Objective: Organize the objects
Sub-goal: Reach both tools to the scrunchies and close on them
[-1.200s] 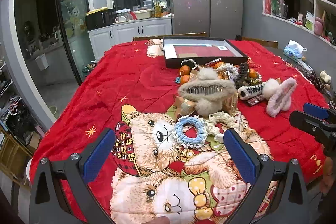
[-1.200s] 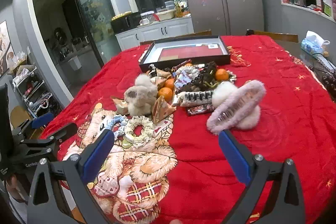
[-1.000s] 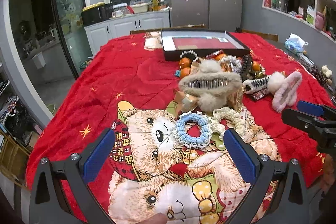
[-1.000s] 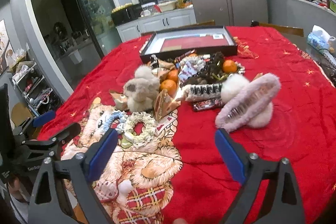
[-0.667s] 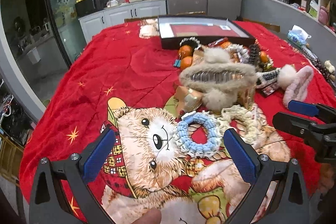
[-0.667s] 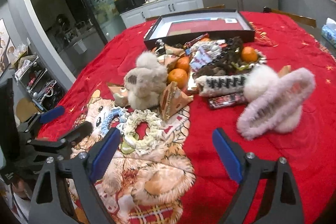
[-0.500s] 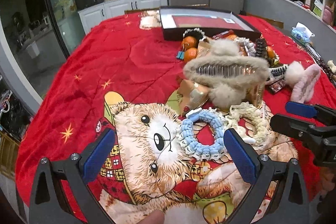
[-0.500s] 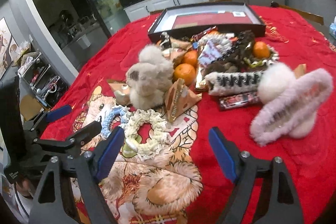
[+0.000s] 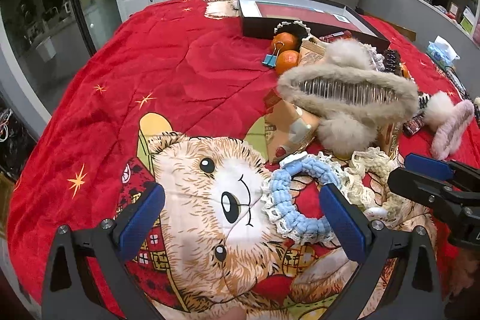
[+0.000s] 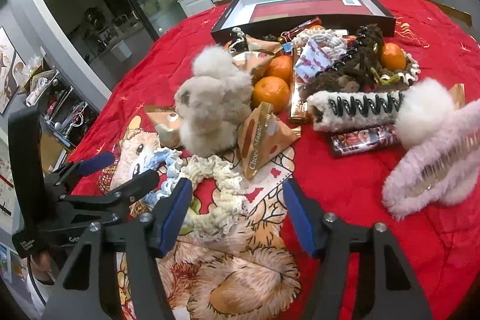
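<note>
A blue scrunchie (image 9: 303,200) lies on the red bear-print blanket, just ahead of my open left gripper (image 9: 243,218); its right finger (image 9: 342,218) overlaps the scrunchie's right side. A cream scrunchie (image 10: 216,194) lies beside it, between the fingers of my open right gripper (image 10: 237,215). It also shows in the left wrist view (image 9: 372,176). Behind lie a beige fluffy hair claw (image 9: 348,92), a pink fluffy claw (image 10: 435,161), oranges (image 10: 270,93), snack packets and a black open box (image 10: 303,8).
The pile of clips, oranges and wrappers fills the table's middle. My right gripper shows at the right edge of the left wrist view (image 9: 435,185); my left gripper shows at the left of the right wrist view (image 10: 99,179). Kitchen cabinets and a fridge stand behind.
Both grippers moved forward and down toward the scrunchies. The right gripper's fingers have narrowed somewhat around the cream scrunchie. The objects have not moved.
</note>
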`<action>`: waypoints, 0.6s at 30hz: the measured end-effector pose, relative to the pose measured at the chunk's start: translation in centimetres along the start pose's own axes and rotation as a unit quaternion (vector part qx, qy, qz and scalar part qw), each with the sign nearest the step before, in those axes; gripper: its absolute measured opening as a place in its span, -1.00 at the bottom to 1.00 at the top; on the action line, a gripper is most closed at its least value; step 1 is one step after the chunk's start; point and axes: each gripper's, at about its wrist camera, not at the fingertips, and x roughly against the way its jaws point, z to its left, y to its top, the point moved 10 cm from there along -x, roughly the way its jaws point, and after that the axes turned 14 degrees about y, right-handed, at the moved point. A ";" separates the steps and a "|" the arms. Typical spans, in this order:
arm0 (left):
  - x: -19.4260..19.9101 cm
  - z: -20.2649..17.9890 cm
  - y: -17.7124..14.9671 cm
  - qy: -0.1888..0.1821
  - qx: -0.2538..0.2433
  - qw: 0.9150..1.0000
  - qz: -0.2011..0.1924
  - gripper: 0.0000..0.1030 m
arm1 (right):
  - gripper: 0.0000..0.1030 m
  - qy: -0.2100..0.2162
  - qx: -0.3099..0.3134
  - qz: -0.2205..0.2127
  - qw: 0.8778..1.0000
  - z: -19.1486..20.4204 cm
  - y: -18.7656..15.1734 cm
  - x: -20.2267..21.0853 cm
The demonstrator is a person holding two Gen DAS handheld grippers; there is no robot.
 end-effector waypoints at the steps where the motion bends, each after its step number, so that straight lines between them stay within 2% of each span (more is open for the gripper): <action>1: 0.0 -0.1 0.0 0.001 -0.002 1.000 0.000 1.00 | 0.18 0.004 0.000 0.001 1.000 0.1 0.0 -0.1; 7: -0.5 -0.6 -0.2 -0.001 -0.018 1.000 0.006 0.98 | -0.02 0.007 0.004 0.006 1.000 0.2 -0.1 -0.8; 11: -0.8 -0.8 -0.3 -0.012 -0.016 1.000 0.013 0.78 | -0.09 0.009 0.005 0.006 1.000 0.4 -0.1 -0.9; 13: -0.9 -0.8 -0.3 -0.012 -0.016 1.000 0.013 0.72 | -0.19 0.008 0.005 0.009 1.000 0.3 -0.1 -1.0; 15: -0.9 -0.7 -0.3 -0.012 -0.015 1.000 0.014 0.61 | -0.37 -0.004 0.007 0.015 1.000 0.1 -0.2 -1.3; 16: -0.9 -0.7 -0.3 -0.010 -0.012 1.000 0.014 0.56 | -0.40 -0.010 0.009 0.016 1.000 0.0 -0.3 -1.3; 18: -0.9 -0.6 -0.2 -0.014 -0.006 1.000 0.011 0.24 | -0.44 -0.010 0.009 0.016 1.000 0.1 -0.4 -1.4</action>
